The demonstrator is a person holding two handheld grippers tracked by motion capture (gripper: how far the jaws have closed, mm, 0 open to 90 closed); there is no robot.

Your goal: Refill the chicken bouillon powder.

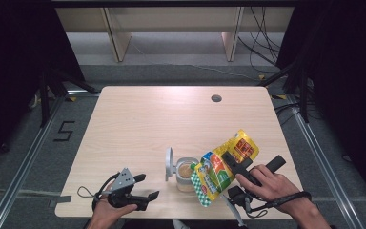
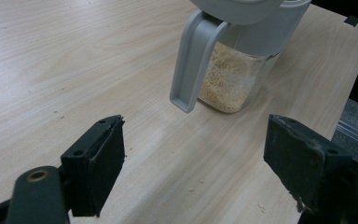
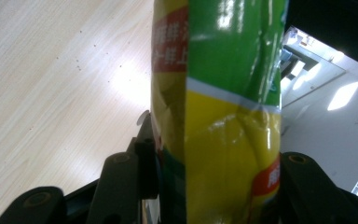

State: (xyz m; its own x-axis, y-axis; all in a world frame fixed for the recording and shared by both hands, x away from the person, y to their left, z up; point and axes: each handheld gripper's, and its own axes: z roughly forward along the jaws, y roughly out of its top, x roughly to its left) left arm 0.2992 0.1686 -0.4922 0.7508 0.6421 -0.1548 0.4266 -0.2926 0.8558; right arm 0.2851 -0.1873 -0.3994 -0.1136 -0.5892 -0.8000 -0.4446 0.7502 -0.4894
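The high view looks forward and down over the whole table (image 1: 138,119). The left gripper view sits low, close to the jar (image 2: 235,70), which the high view shares. The right gripper view presses against the pouch (image 3: 214,116).

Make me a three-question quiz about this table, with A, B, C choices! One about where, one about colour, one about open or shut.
1. Where is the jar?
A. near the front edge, between the grippers
B. by the far hole
C. on the floor

2. What colours is the bag mostly?
A. blue and white
B. yellow and green
C. black

3. How is the left gripper?
A. shut on the jar
B. shut on the bag
C. open

Answers: 1 A, the high view shows it low on the table; 2 B, its print is yellow and green; 3 C, its jaws stand apart with bare table between.
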